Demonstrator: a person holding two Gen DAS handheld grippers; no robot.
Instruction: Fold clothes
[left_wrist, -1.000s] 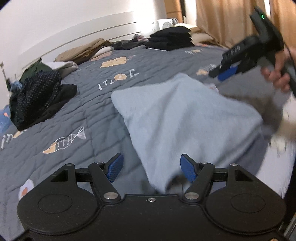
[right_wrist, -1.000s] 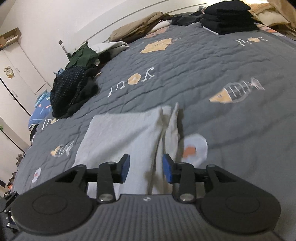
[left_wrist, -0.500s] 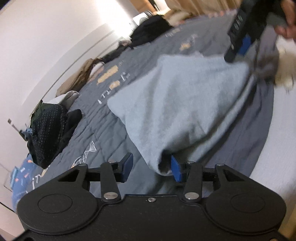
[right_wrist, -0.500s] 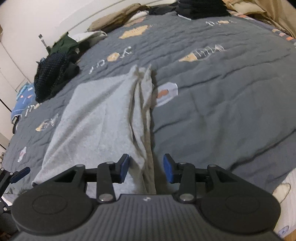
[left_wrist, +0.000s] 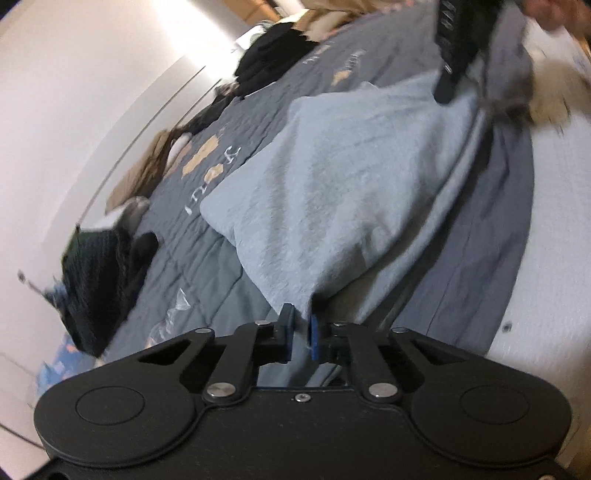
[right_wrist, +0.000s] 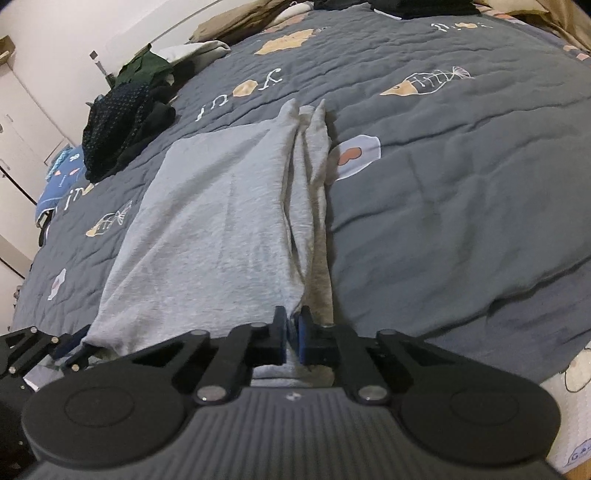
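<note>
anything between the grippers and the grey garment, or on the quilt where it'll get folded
Nothing visible. The left gripper and right gripper are each shut on a near corner of the grey garment. The quilt beside it is bare; the dark clothes pile lies well apart.

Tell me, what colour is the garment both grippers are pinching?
Light grey garment, plain with no print; the right wrist view shows it best.

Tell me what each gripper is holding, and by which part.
Both hold the grey garment by its near edge: the left gripper pinches the left corner, the right gripper the bunched right side.
</note>
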